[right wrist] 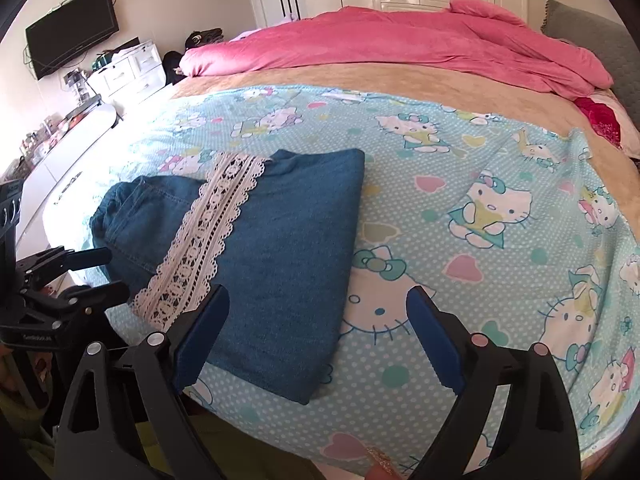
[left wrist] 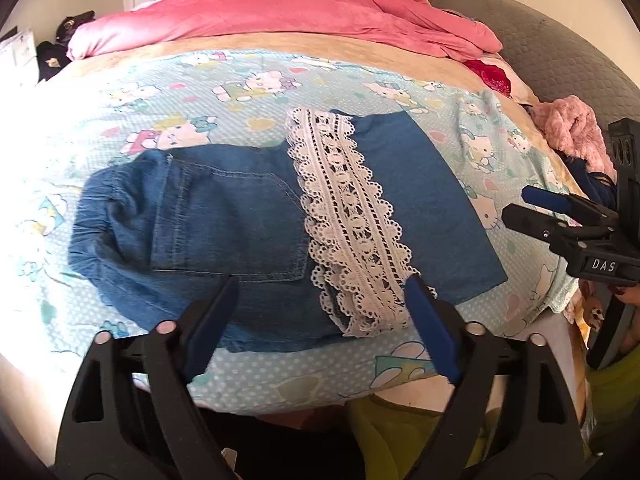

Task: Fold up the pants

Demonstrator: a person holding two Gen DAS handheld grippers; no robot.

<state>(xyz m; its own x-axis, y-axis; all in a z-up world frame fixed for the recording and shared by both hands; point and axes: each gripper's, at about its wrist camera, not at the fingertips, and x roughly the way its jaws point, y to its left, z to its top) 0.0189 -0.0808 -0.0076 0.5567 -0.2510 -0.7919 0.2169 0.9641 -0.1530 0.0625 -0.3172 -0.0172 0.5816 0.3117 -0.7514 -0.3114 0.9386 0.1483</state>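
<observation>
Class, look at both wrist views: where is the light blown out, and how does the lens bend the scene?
Left wrist view: glare whitens the left side of the cartoon-cat sheet, while the denim pants stay readable; the bed bulges like a dome. Right wrist view: washout sits on the white dresser at left, the pants are evenly lit, and the frame corners go black.

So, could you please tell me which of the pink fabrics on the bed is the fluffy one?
The small pale pink fluffy cloth bunched at the bed's right edge by the grey headboard. The big pink duvet across the far side is smooth.
</observation>
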